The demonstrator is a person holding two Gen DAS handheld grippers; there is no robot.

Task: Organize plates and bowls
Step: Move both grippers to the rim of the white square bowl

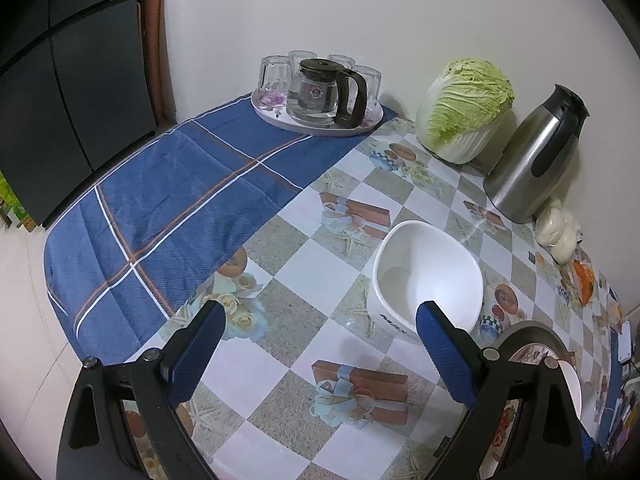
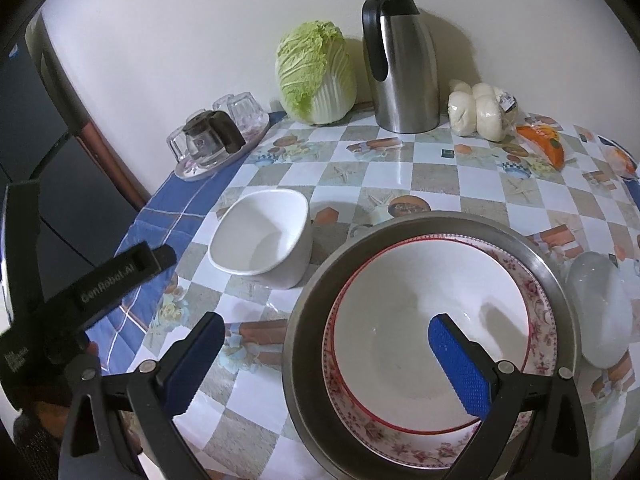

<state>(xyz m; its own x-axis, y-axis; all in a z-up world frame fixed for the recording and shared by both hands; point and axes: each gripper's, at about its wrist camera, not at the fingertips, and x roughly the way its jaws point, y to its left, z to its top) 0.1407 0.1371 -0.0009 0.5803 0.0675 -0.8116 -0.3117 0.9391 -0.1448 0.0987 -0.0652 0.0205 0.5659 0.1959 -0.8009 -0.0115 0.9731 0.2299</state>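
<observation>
Table [image 2: 400,172] with square bowl [image 2: 264,240]

A: Tablecloth [image 2: 400,168]?
B: Glossy, smooth, plastic-looking. Blue cloth [image 1: 160,208]: woven, matt.

A: Square bowl [image 2: 262,242]?
B: White, smooth, soft sheen.

A: Stack?
B: Metal basin [image 2: 560,280], brushed, dull; floral plate [image 2: 536,300] and white bowl [image 2: 400,320], glazed.

A: Thermos [image 2: 404,60]?
B: Brushed steel, black plastic handle. Teapot [image 1: 316,96]: clear glass.

A: Finger pads [image 2: 460,364]?
B: Blue, knurled.
</observation>
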